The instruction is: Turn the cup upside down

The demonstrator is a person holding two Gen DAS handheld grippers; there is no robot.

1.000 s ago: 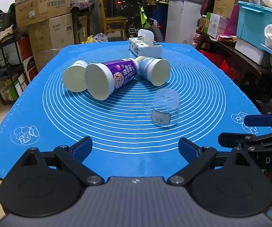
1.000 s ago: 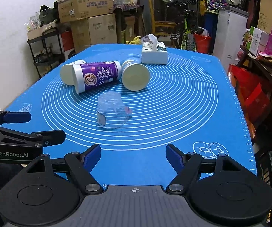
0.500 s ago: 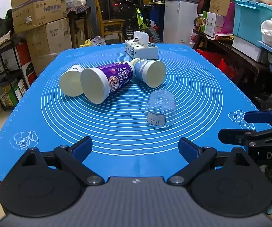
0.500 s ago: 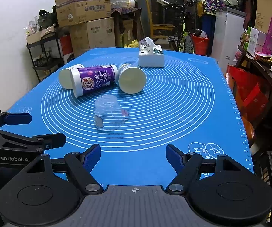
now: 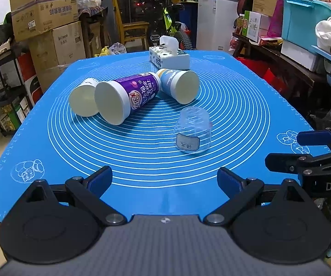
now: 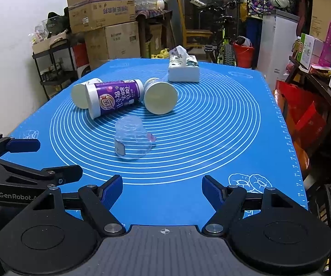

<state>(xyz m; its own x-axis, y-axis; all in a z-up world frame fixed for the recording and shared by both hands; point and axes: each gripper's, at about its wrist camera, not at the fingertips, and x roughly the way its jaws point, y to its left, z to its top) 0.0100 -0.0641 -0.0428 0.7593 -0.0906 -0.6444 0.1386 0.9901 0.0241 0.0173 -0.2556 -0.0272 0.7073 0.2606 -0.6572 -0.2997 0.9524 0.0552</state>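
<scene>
**Both grippers backed off, cup mouth-down on mat**

Drawn back a little from the table since the earlier frames, with the scene sitting smaller and further off in both wrist views. Left gripper (image 5: 164,179) held low at the near edge of the blue mat (image 5: 246,105), jaws spread wide, nothing between them. Right gripper (image 6: 162,189) likewise at the near edge, jaws wide and bare. Clear cup (image 5: 193,130) standing upside down, mouth on the mat, label facing the left camera, well apart from both grippers. Behind it, lying on their sides: purple cup (image 5: 128,94), pale cup (image 5: 84,100) touching its left flank, light blue cup (image 5: 180,85) just to its right. Tissue box (image 5: 169,56) further back.
</scene>
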